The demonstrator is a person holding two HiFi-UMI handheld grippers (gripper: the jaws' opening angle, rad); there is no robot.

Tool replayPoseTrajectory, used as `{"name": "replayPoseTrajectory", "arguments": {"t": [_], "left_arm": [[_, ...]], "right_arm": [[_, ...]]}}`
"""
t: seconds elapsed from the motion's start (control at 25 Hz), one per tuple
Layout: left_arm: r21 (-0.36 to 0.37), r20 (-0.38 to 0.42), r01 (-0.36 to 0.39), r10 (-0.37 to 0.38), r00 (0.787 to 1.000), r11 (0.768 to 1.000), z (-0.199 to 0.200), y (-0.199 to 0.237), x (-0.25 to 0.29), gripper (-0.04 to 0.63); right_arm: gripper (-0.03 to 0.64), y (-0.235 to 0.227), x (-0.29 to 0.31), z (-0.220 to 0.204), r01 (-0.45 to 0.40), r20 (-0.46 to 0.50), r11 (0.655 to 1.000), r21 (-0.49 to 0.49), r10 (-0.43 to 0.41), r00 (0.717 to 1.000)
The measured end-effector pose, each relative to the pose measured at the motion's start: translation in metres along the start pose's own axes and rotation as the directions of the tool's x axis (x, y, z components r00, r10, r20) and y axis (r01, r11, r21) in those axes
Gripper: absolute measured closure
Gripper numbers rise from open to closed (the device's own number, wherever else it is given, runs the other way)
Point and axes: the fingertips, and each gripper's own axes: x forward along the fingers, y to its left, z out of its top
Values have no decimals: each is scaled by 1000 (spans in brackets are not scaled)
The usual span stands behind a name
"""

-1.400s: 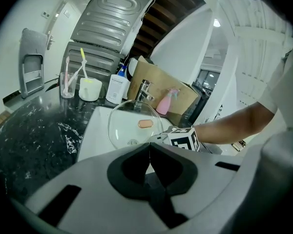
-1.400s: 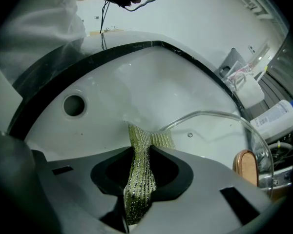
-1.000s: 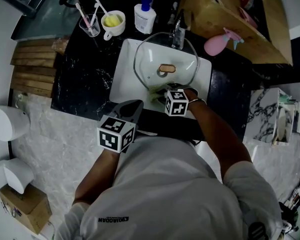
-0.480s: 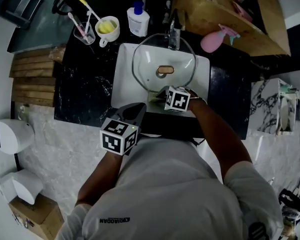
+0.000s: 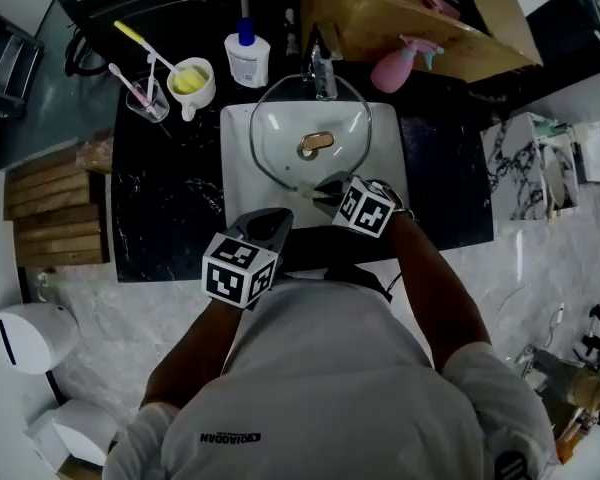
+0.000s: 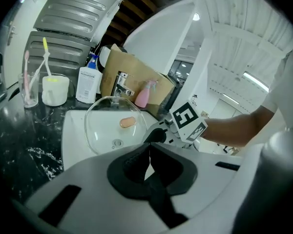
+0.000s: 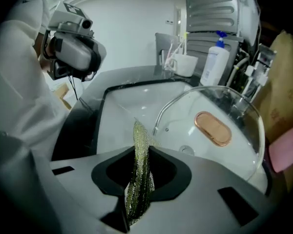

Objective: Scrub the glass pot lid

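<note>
By the glass lid [image 5: 280,126] rim, right gripper [image 5: 327,189] with green cloth [image 7: 139,186]

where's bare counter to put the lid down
Two bare patches of black counter: left of the sink, between its rim and the wooden slats, in front of the mug; and right of the sink, in front of the pink spray bottle. The back edge is crowded: toothbrush glass, mug, soap bottle, faucet.
</note>
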Motion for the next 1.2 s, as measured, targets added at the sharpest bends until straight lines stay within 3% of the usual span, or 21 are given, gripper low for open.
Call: {"name": "replayPoseTrajectory", "arguments": {"t": [0.16,0.32,0.4,0.56,0.68,0.76,0.84,0.96,1.2], "left_arm": [[59,-25,53,-52,998,997,1,-6,-2,580],[87,-22,80,-78,997,993,6,-19,-7,580],[105,-5,77,-77,997,991,12,-25,-13,580],[114,46,41,-46,998,993,19,-41,-29,580],[91,77,0,-7,997,996,15,-59,-38,580],[70,89,-21,15,996,997,8,-76,-39,580],[56,96,-32,26,995,998,-2,-99,-39,580],[57,103,-48,42,994,997,-17,-135,-36,580],[63,183,-80,68,981,995,-43,-205,-42,580]], "right_arm": [[523,2,-28,22,131,100,986,102,-142,985],[523,11,-64,43,209,235,948,239,-265,935],[523,9,-90,56,222,339,922,318,-329,881],[522,5,-155,67,211,493,835,508,-483,724],[521,18,-194,54,98,552,764,638,-542,633],[522,34,-213,39,24,581,730,683,-563,588],[522,56,-225,23,-28,604,719,694,-561,566],[525,95,-235,5,-86,645,735,673,-526,555],[531,156,-259,-33,-56,660,770,636,-505,556]]}}
